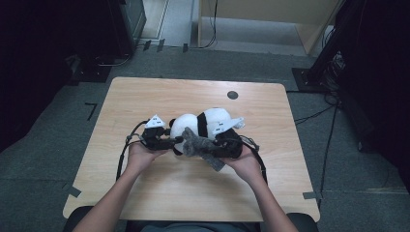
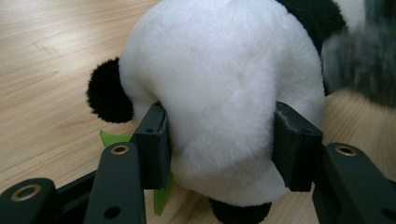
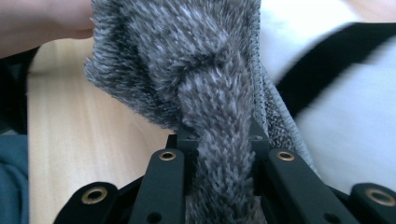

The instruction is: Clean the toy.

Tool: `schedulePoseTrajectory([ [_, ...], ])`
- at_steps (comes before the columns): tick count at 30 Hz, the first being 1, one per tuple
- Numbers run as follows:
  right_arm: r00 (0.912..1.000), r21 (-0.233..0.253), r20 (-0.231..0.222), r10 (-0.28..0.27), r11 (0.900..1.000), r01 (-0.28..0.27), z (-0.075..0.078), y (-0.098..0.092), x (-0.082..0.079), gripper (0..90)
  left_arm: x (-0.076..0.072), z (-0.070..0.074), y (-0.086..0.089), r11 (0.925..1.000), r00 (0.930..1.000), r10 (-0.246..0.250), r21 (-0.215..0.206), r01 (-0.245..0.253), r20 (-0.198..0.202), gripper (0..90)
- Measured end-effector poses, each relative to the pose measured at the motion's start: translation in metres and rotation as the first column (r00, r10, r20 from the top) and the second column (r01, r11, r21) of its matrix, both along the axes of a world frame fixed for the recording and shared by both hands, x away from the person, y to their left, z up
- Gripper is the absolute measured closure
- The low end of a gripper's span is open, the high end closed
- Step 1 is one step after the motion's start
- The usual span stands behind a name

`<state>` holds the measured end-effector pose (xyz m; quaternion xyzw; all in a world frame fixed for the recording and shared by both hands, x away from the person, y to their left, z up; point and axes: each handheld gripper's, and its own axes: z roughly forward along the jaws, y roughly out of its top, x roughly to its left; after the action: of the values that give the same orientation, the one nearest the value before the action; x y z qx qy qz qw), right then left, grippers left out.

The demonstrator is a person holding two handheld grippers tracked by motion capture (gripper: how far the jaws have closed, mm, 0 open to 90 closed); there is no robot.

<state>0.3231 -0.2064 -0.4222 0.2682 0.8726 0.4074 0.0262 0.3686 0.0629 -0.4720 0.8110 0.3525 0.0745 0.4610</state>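
Panda plush toy (image 1: 203,126), white and black and soft-bodied, lies on its side near the middle of the pale wooden table (image 1: 193,193), head end toward nine o'clock in the high view. The left claw (image 1: 167,143) comes in at that end, and in the left gripper view its two jaws press into either side of the white plush (image 2: 219,93), so it holds the toy fast; a black ear (image 2: 106,97) juts toward ten o'clock from the jaws and a green felt scrap (image 2: 161,196) shows just beneath.

A grey shaggy microfibre cloth (image 1: 199,145) is bunched against the toy's near side, toward six o'clock of it. The right claw (image 1: 223,148) is closed tightly on a twisted fold of this cloth (image 3: 219,140), the pile squeezed between the jaws, with the panda's black band (image 3: 322,65) just beyond at two o'clock in the right gripper view.

The step in hand looks like wiping the toy with the cloth while the other claw steadies it. The next move probably calls for dragging the cloth across the white fur toward twelve o'clock, keeping the left grip firm so the light plush does not roll, and keeping enough cloth pinched that it does not slip free.
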Motion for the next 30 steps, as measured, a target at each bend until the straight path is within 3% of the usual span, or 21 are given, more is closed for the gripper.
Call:
schedulePoseTrajectory([
  [7, 0.9923, -0.029, -0.053, 0.112, 0.993, -0.114, -0.021, 0.040, 0.001, 76.0, -0.001, 0.000, -0.001, 1.0000, 1.0000, 0.007, -0.001, -0.007, -0.004, 45.9],
  [13, 0.9890, -0.054, -0.049, 0.140, 0.988, -0.142, -0.039, 0.062, 0.008, 76.0, -0.002, 0.000, -0.001, 0.9999, 0.9999, 0.015, -0.006, -0.015, -0.003, 45.9],
  [21, 0.9888, -0.050, -0.045, 0.142, 0.988, -0.144, -0.052, 0.061, 0.018, 76.0, -0.004, -0.001, -0.001, 0.9999, 0.9999, 0.016, 0.002, -0.016, -0.001, 46.7],
  [30, 0.9928, -0.046, -0.066, 0.100, 0.994, -0.103, -0.053, 0.033, 0.022, 75.5, -0.004, -0.001, -0.003, 0.9998, 0.9999, 0.009, 0.020, -0.009, 0.004, 48.6],
])
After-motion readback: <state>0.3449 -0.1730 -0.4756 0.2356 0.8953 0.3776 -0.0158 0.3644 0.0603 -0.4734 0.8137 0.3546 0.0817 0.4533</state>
